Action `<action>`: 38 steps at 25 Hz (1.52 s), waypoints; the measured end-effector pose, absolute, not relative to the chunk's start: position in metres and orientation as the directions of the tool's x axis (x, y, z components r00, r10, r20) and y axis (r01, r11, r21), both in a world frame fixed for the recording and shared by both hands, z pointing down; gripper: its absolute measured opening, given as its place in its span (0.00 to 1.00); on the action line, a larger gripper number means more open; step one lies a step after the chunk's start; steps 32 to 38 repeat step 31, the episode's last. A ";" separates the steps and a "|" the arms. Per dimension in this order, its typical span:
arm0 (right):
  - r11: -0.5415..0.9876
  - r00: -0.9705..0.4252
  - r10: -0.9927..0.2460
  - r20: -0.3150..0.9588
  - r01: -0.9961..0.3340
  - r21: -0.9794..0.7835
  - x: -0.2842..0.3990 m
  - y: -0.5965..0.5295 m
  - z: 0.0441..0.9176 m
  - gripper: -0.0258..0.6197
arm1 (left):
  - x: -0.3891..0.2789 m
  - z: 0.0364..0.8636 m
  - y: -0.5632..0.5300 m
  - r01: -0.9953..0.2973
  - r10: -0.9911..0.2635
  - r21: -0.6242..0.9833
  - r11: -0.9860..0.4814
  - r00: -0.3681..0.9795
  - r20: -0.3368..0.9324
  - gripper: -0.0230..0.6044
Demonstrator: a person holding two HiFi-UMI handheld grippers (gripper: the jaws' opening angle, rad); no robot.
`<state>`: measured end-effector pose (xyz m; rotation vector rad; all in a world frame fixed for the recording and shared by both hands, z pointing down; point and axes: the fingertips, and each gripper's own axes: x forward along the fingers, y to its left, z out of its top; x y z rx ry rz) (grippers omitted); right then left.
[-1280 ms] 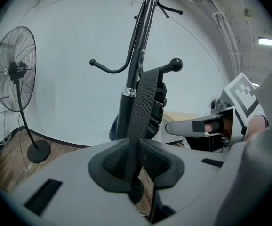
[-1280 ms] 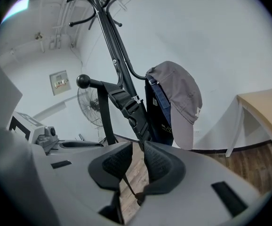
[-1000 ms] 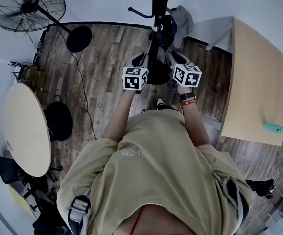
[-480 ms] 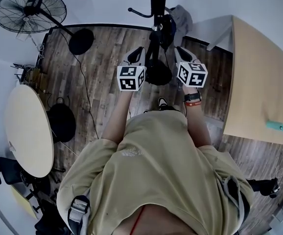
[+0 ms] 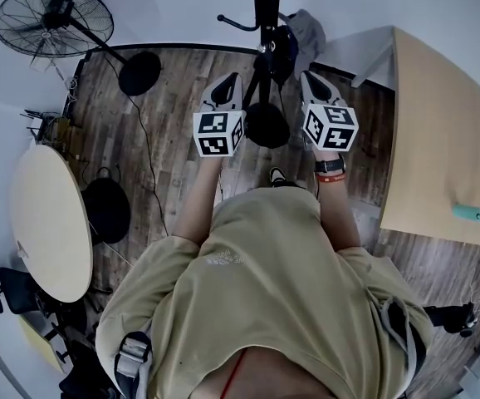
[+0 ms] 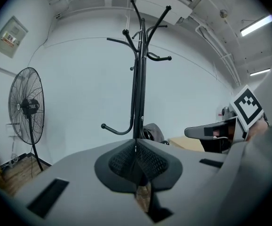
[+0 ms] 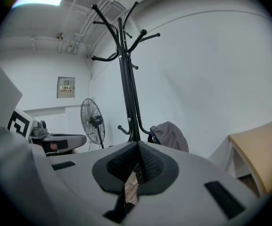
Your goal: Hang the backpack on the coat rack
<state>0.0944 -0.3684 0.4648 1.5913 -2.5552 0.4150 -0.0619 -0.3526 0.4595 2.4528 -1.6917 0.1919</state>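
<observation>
1. A person in a beige sweatshirt (image 5: 257,289) stood on the wooden floor (image 5: 173,98), arms stretched forward and a tool in each hand.
2. The left gripper (image 5: 232,81) and the right gripper (image 5: 309,80) were held level with each other, tips pointing ahead. Each one's jaws were pressed together with nothing between them.
3. The coat rack (image 6: 137,79) rose straight in front, its round black base (image 5: 267,125) seen between the two grippers from the head view.
4. The backpack (image 7: 172,136), grey and dark, hung low on the rack, right against the pole on the side away from the person and clear of both grippers. The upper hooks were bare.
5. A pale round table (image 5: 49,219) stood to the person's left, and a rectangular wooden table (image 5: 439,131) to the right carried a small teal object (image 5: 466,214).
6. Farthest back on the left, a black pedestal fan (image 5: 53,19) stood by the white wall.
</observation>
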 end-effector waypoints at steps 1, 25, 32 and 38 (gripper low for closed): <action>0.416 -0.447 -0.867 0.222 -0.893 -0.172 0.094 -0.368 0.462 0.06 | -0.063 0.454 -0.352 -0.937 -0.921 0.051 -0.344 0.348 0.177 0.08; 0.417 -0.438 -0.881 0.177 -0.897 -0.147 0.094 -0.368 0.458 0.06 | -0.064 0.447 -0.355 -0.941 -0.933 0.053 -0.334 0.338 0.126 0.07; 0.429 -0.455 -0.869 0.195 -0.889 -0.162 0.091 -0.376 0.464 0.06 | -0.072 0.471 -0.368 -0.960 -0.936 0.039 -0.276 0.278 0.215 0.08; 0.429 -0.455 -0.869 0.195 -0.889 -0.162 0.091 -0.376 0.464 0.06 | -0.072 0.471 -0.368 -0.960 -0.936 0.039 -0.276 0.278 0.215 0.08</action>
